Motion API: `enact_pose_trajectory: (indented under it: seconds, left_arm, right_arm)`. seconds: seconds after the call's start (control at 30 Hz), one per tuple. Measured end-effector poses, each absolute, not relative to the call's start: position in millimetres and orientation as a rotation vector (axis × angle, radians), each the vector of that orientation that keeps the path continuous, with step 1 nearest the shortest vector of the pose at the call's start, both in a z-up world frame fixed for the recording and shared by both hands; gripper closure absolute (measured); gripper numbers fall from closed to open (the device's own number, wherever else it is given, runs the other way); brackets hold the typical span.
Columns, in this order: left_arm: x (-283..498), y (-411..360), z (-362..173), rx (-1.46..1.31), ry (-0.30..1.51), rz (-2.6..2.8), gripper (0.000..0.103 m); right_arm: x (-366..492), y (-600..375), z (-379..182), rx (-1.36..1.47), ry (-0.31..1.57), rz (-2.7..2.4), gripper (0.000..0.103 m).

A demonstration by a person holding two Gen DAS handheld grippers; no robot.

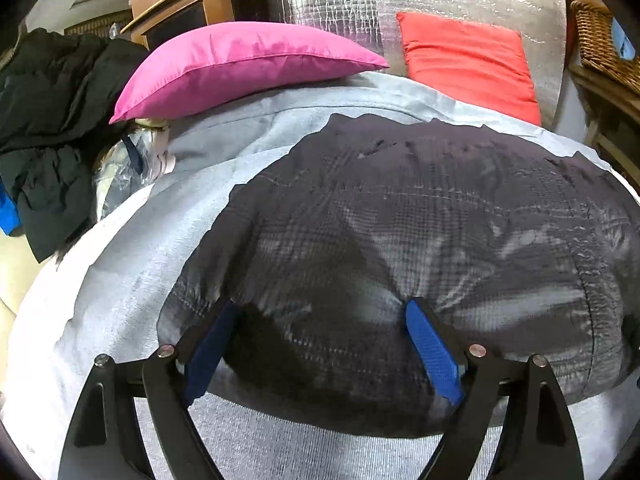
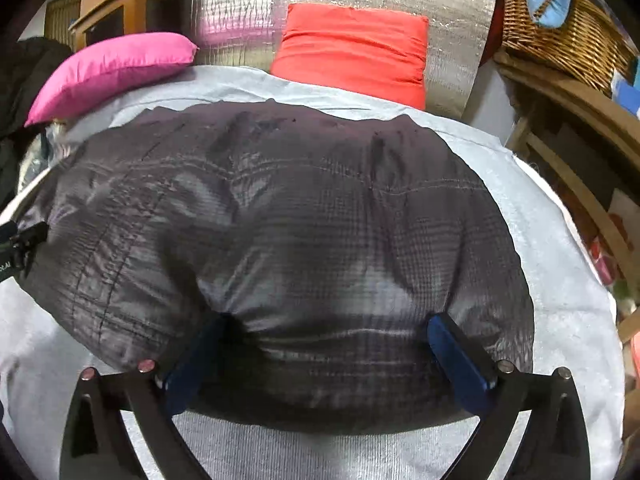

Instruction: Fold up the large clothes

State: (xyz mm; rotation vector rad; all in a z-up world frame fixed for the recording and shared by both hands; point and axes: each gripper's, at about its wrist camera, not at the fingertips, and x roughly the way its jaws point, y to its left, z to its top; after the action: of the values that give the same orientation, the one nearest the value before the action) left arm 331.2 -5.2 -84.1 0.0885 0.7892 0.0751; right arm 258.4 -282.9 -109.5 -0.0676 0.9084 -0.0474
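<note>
left hand-held gripper (image 1: 320, 312): black arms, blue pads, silver pins | right hand-held gripper (image 2: 328, 330): same

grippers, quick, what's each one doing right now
left gripper: fingers spread wide, the dark padded jacket bulging between them, no clear pinch.
right gripper: fingers spread wide over the same jacket, no clear pinch.

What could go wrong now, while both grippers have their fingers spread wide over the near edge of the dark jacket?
1. The dark padded jacket bulges between the spread fingers of the left gripper and right gripper; closing may pinch only the shell, so the grip could slip.
2. The fingers might also catch the grey sheet underneath.
3. A fold towards the far side could push against the pink pillow.
</note>
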Motion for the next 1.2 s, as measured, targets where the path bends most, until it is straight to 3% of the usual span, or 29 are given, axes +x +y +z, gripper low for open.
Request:
enact_pose_trajectory:
  seconds: [0.7, 0.87, 1.2]
  left_arm:
    - [331.0, -3.2, -75.7, 0.104, 0.812, 0.058, 0.014]
    - [309.4, -9.8, -41.7, 0.003, 0.727, 0.025, 0.014]
    - [308.1, -102.8, -51.5, 0.097, 0.715, -0.12, 0.014]
  right_arm:
    - [251.3, -294.7, -95.0, -0.024, 0.911, 0.012, 0.0]
    - [212.9, -357.4, -61.1, 0.234, 0.826, 0.03, 0.0]
    - [207.0, -468.6, -107.4, 0.794, 0.865, 0.07, 0.0]
